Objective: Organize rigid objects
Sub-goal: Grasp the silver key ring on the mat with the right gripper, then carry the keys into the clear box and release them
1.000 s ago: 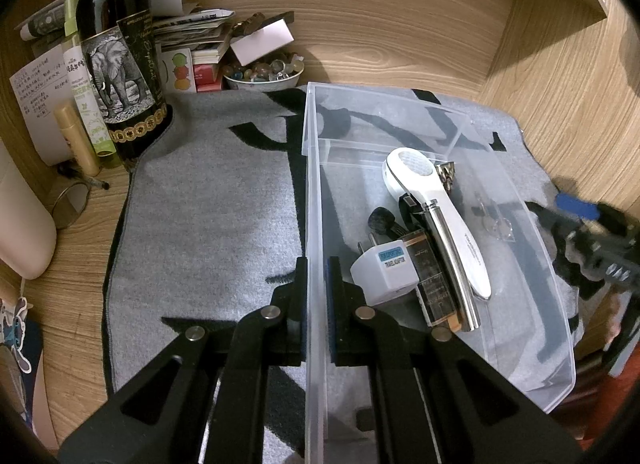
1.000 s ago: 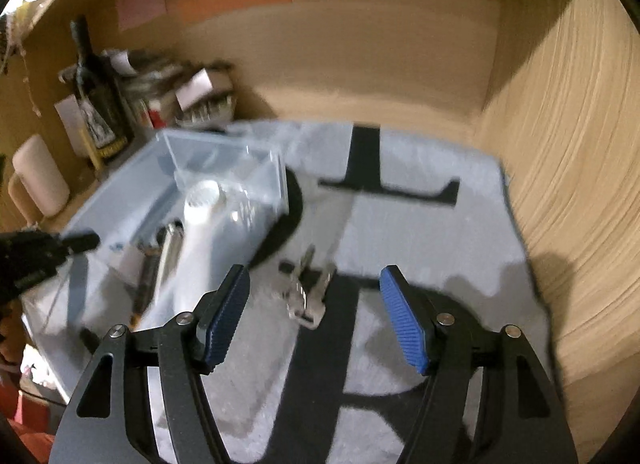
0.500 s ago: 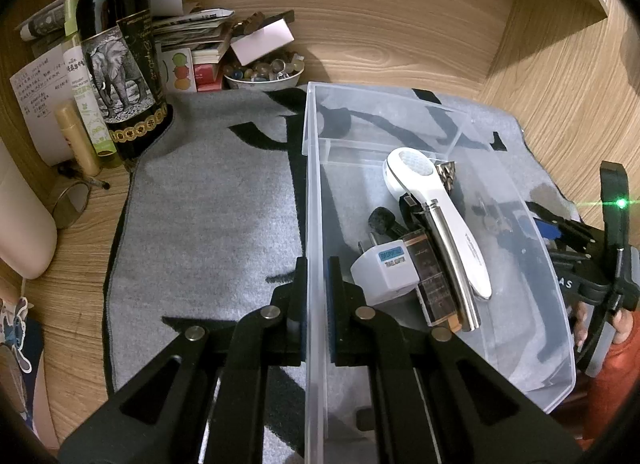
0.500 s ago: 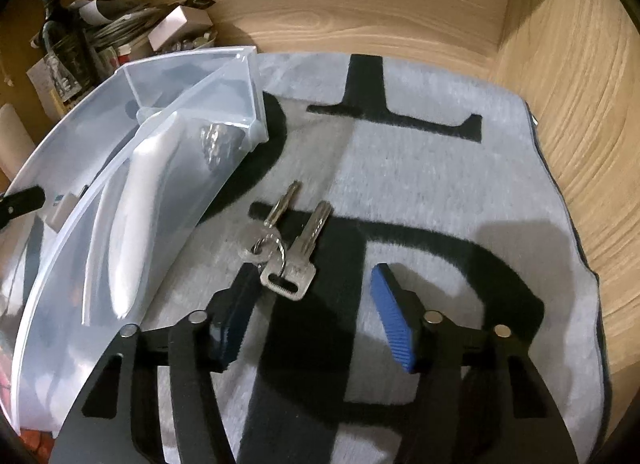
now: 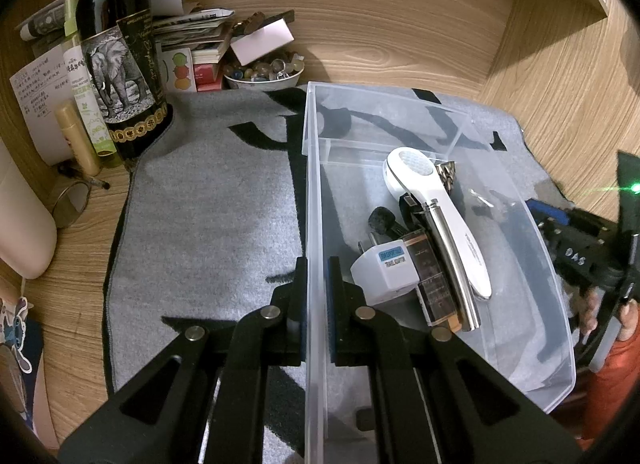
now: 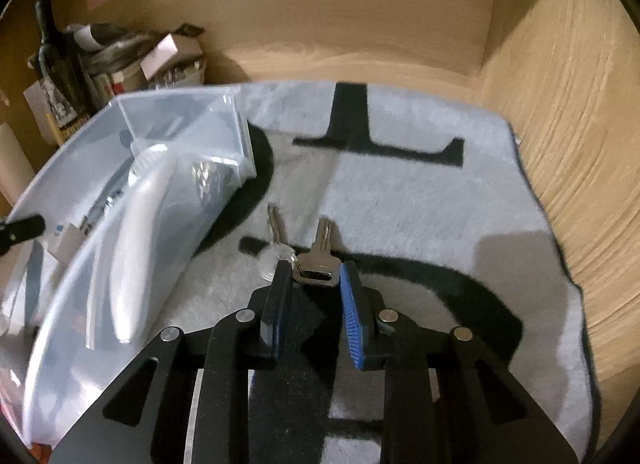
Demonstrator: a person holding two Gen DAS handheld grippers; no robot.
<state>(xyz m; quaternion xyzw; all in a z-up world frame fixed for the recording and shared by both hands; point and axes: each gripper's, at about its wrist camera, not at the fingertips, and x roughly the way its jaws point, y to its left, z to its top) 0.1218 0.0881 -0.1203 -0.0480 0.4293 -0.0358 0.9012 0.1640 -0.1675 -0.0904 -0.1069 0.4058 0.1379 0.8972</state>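
Observation:
A clear plastic bin (image 5: pixel 400 136) stands on the grey mat, and my left gripper (image 5: pixel 317 264) is shut on its left wall. Inside lie a white handheld device (image 5: pixel 436 216), a white travel adapter (image 5: pixel 384 268) and a dark flat bar (image 5: pixel 432 284). To the right of the bin (image 6: pixel 180 116), a bunch of keys (image 6: pixel 320 260) lies on the mat. My right gripper (image 6: pixel 314 274) is over the keys and its jaws are closing. The large key's head fills the gap between the pads. Part of the key ring is hidden behind the left finger.
A dark wine bottle (image 5: pixel 120 64), a bowl of stones (image 5: pixel 264 76) and stacked papers (image 5: pixel 192 32) crowd the back left corner. Wooden walls (image 6: pixel 560 144) close the back and the right. The grey mat (image 6: pixel 400 204) with black markings lies beyond the keys.
My right gripper came down and forward onto the keys, and its jaws narrowed from wide apart to touching the key head. The left gripper and the bin have not moved.

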